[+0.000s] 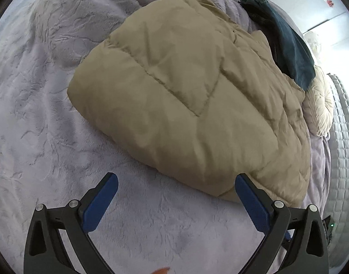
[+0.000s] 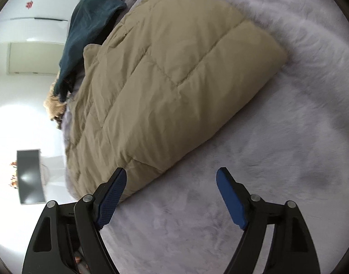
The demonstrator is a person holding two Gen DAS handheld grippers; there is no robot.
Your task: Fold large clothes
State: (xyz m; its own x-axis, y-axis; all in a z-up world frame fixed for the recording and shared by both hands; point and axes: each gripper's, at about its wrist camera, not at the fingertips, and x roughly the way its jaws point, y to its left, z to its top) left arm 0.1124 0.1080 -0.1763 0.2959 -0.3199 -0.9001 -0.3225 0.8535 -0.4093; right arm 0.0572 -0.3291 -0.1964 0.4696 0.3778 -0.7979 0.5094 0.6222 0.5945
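Blue-padded fingers (image 1: 99, 203) of my left gripper (image 1: 175, 188) stand wide apart over the lilac plush blanket (image 1: 37, 137), holding nothing. My right gripper (image 2: 172, 182) is likewise spread and empty. Beyond both, the folded tan quilted coat (image 1: 174, 91) lies on the bed, its far side beside a dark teal garment (image 1: 288, 41) near the bed's edge.

Lavender plush bedspread (image 1: 49, 118) across bed; dark teal garment (image 1: 290, 45) heaped at far side; cream ruched cushion (image 1: 320, 105) beside it; dark wall screen (image 2: 29, 175) beyond.
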